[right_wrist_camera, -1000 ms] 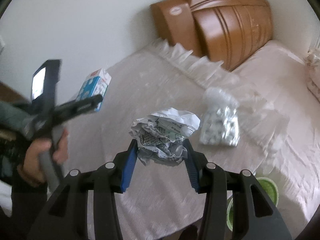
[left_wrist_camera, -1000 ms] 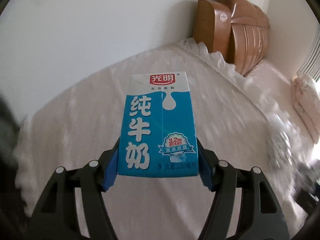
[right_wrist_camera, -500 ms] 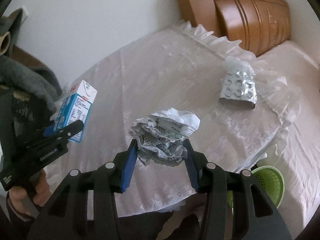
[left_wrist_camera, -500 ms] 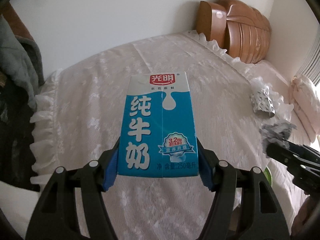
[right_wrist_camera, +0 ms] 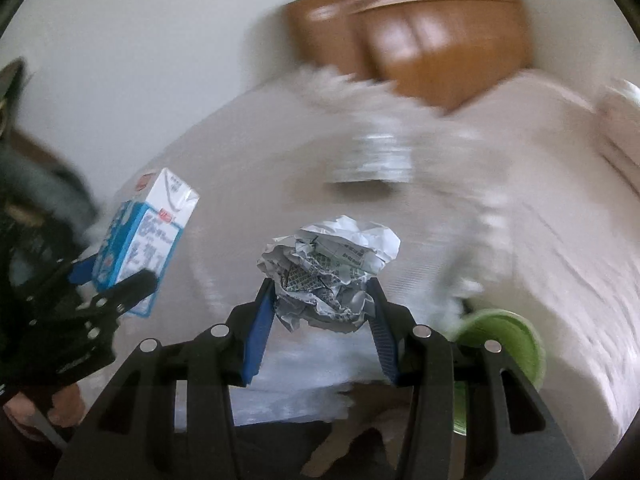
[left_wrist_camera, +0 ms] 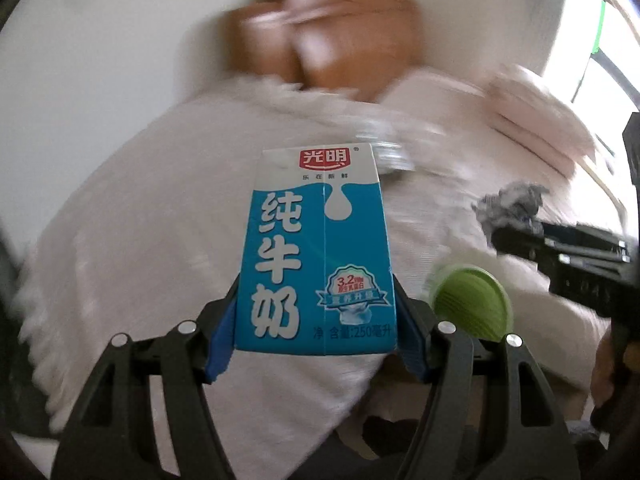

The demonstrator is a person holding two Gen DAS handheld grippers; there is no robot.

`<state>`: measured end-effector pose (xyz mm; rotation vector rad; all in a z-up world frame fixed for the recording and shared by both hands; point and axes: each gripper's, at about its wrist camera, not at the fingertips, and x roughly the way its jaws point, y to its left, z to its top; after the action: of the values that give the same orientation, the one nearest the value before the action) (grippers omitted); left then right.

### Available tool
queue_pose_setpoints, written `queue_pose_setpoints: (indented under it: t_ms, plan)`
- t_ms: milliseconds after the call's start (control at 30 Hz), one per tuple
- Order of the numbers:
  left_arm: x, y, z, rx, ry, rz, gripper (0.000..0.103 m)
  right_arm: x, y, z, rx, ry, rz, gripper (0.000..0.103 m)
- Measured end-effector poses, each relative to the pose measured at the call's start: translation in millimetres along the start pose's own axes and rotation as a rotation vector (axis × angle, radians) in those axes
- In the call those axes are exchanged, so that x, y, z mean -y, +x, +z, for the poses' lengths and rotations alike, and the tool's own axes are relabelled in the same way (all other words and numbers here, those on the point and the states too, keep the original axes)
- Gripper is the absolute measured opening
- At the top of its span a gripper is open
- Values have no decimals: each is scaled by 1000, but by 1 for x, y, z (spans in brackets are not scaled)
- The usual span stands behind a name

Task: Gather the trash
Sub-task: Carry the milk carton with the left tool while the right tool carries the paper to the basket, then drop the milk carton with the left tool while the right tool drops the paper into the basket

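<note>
My left gripper [left_wrist_camera: 316, 340] is shut on a blue and white milk carton [left_wrist_camera: 316, 252], held upright in the air above the white bedspread [left_wrist_camera: 140, 240]. My right gripper [right_wrist_camera: 322, 320] is shut on a crumpled paper ball [right_wrist_camera: 328, 272]. In the right wrist view the milk carton [right_wrist_camera: 144, 240] and the left gripper [right_wrist_camera: 116, 284] are at the left. In the left wrist view the paper ball [left_wrist_camera: 508, 208] is at the right. A green bin [left_wrist_camera: 472, 304] stands by the bed's edge; it also shows in the right wrist view [right_wrist_camera: 504, 344]. A silver blister pack [right_wrist_camera: 372, 156] lies blurred on the bed.
A brown wooden headboard [right_wrist_camera: 420, 28] stands against the white wall at the back. Pink pillows [left_wrist_camera: 532, 116] lie at the right. Dark clothing [right_wrist_camera: 36, 184] hangs at the far left. Both views are blurred by motion.
Both grippers have swung right and down toward the bed's edge, still holding their loads. The green bin now shows close under both grippers.
</note>
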<state>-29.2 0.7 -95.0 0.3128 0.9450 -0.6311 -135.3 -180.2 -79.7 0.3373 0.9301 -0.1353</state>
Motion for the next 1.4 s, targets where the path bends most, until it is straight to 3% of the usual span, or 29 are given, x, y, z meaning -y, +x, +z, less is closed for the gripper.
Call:
queue_pose_setpoints:
  t_ms: [100,233,400,567,767,967,1000,1100,1400]
  plan:
    - [68,25,13,-22,163,-121,64,52,-27,-15,24,96,-132,47]
    - [143,66,17,-118,305,-272,64,121,-60,-47,33,265,-269,47]
    - [226,120,4,-253,467,-329,64,173,-89,-92,46,441,-348,47]
    - [272,157,-7,-354,545,-320,64,209,-99,-125,45,560,-356,47]
    - [304,187,-19,-420,605,-278,64,243,-103,-148,28,616,-336,47]
    - [319,191,-23,-437,619,-266,65,254,-92,-152,11,619,-323,47]
    - [321,190,-23,-441,621,-269,66,255,-90,-151,8,617,-320,47]
    - [323,186,-20,-424,624,-257,86,256,-86,-150,9,619,-313,47]
    - [316,157,-7,-342,602,-235,90,262,-72,-144,-3,621,-300,48]
